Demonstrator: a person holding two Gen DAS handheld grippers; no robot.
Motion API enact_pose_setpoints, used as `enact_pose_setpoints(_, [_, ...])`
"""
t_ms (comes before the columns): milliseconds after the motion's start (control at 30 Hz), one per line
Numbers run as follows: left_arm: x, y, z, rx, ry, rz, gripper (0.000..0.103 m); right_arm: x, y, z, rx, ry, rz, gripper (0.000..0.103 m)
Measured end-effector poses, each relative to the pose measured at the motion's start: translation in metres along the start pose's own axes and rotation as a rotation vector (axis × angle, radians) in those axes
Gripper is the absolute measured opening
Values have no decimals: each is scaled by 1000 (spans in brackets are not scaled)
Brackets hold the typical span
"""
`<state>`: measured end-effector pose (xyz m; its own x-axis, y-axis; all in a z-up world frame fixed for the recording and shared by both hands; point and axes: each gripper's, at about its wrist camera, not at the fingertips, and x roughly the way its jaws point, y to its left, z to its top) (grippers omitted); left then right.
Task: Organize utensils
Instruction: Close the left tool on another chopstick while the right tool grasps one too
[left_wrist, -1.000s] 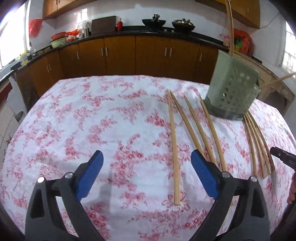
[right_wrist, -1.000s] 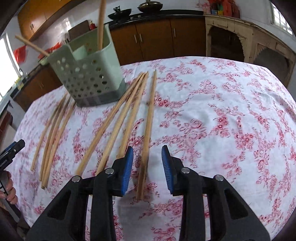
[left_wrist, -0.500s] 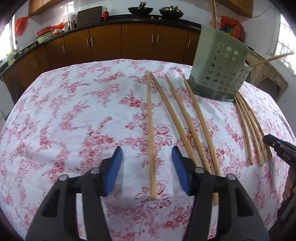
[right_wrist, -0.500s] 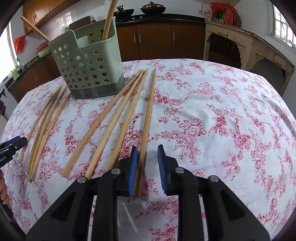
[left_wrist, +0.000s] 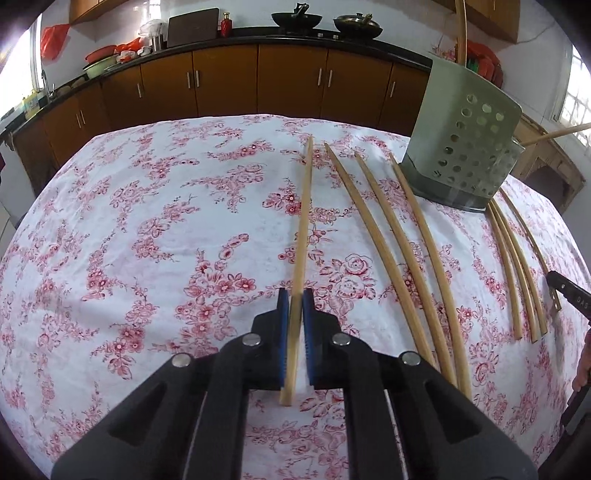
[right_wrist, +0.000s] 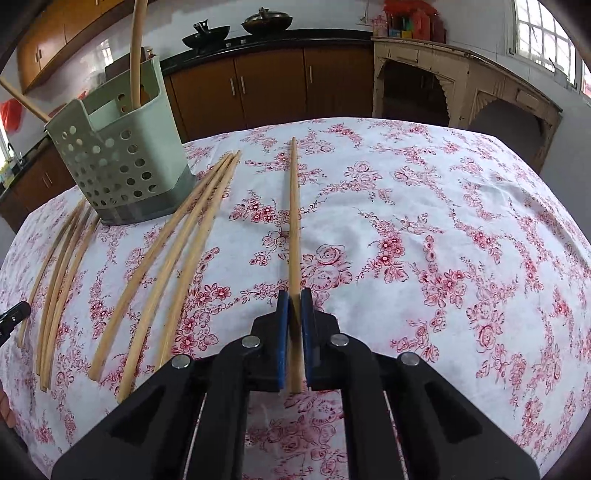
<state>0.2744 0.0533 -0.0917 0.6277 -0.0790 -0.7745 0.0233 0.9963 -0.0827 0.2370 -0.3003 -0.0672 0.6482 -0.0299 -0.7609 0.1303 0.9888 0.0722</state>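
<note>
Now my left gripper (left_wrist: 294, 306) is pinching the near end of one chopstick (left_wrist: 303, 221), its blue pads tight against the wood, and my right gripper (right_wrist: 294, 306) is clamped the same way on another chopstick (right_wrist: 293, 221). Both sticks point away over the floral tablecloth (right_wrist: 424, 229). More loose chopsticks (right_wrist: 173, 254) lie on the cloth beside the green perforated holder (right_wrist: 118, 166), which already has chopsticks standing in it.

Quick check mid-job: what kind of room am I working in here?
Most likely a home kitchen. Brown cabinets run under a dark countertop carrying two woks, and the table's floral tablecloth holds a utensil holder and chopsticks.
</note>
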Motion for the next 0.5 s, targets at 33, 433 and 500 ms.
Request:
enact_pose_setpoints(33, [0, 1, 0, -4, 0, -7, 11, 0, 1, 0, 2, 0, 2, 8])
enact_pose_setpoints(433, [-8, -3, -7, 1, 1, -19, 15, 2, -3, -1, 13, 2, 15, 8])
enact_pose_setpoints(500, [-9, -2, -8, 0, 1, -20, 15, 1, -3, -3, 14, 2, 17, 8])
